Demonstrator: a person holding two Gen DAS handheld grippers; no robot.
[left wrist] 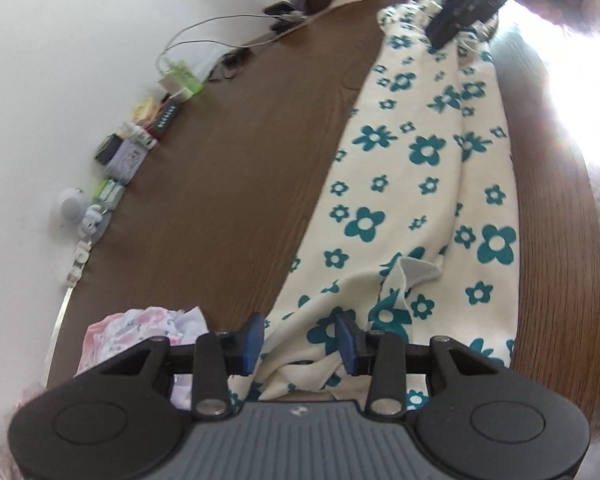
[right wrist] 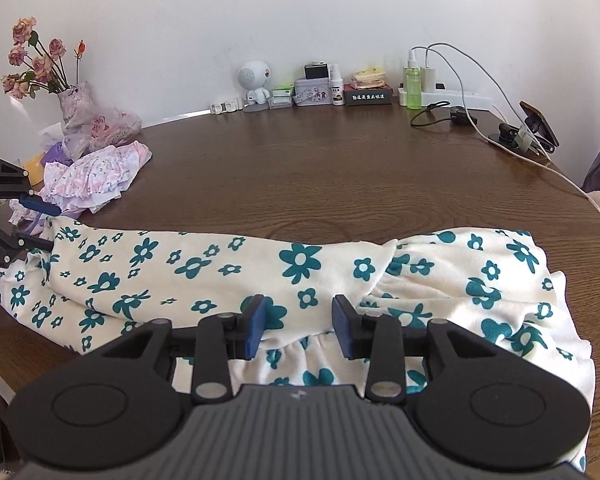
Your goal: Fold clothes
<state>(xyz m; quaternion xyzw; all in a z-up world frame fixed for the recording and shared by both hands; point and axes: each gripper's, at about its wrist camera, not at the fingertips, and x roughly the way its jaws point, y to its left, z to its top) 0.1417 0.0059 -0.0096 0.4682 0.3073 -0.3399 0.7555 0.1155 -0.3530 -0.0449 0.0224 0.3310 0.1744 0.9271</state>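
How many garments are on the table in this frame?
2. A floral garment stretched along the near edge, and a crumpled pink-and-white garment near the vase at the left. More may be hidden in that heap.

glare whites out the surface [left wrist: 548, 208] edge (left wrist view); the floral garment's [right wrist: 228, 264] near hem hides behind the right hand-held gripper [right wrist: 298, 326].
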